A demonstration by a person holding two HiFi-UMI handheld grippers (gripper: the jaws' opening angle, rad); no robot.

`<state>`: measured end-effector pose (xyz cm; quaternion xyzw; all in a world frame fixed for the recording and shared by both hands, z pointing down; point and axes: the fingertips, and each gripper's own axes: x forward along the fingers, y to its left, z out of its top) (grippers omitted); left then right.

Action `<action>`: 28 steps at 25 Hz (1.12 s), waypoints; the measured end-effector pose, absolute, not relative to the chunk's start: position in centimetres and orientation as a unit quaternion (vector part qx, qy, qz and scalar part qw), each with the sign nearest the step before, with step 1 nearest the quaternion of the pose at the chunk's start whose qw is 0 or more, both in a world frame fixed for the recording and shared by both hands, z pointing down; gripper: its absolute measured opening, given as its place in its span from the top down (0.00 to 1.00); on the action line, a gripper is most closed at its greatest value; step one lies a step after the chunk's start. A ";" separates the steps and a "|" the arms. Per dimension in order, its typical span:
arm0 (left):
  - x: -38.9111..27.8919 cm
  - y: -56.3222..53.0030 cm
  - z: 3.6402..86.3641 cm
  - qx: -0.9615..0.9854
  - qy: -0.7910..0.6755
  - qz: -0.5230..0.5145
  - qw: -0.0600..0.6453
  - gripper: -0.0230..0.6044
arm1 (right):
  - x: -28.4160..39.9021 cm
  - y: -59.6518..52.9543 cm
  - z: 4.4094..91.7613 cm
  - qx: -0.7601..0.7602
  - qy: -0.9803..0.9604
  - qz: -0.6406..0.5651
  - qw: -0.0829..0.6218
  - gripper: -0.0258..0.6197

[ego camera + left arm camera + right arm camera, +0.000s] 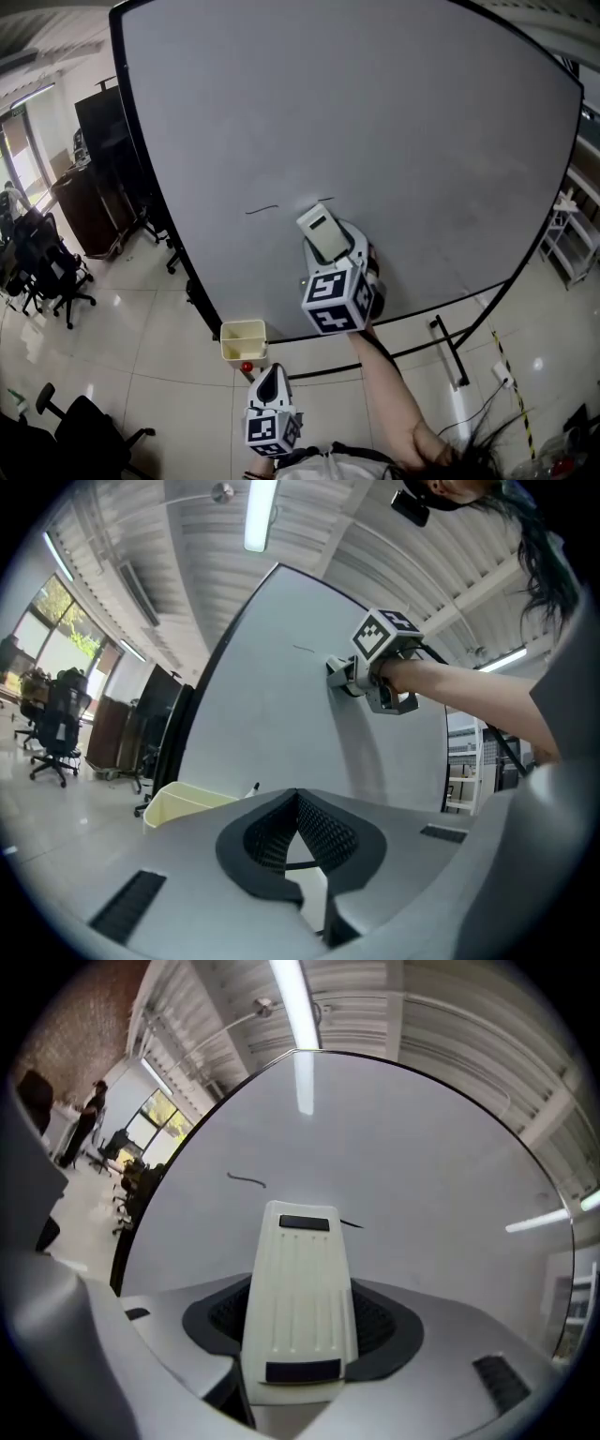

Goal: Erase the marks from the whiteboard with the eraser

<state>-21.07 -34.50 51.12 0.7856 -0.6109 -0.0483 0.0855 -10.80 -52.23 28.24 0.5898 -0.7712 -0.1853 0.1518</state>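
Presently the right gripper [330,251], clamped on the eraser [317,231] held lengthwise against the whiteboard [394,122], has the dark stroke [262,209] just left of the eraser's tip, while the left gripper [271,377], jaws together on nothing, hangs well below.

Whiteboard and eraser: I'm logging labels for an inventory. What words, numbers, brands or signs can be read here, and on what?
No words, numbers or brands can be read.
On the whiteboard: only thin pen strokes, not letters.
On the eraser: two dark patches, no print.
On the marker cube: black-and-white square patterns, not text.
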 end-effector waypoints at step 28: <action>-23.0 -32.8 50.7 0.779 -0.619 -0.049 0.083 0.98 | -13.5 -52.1 27.6 0.582 -0.782 -0.124 0.183 0.53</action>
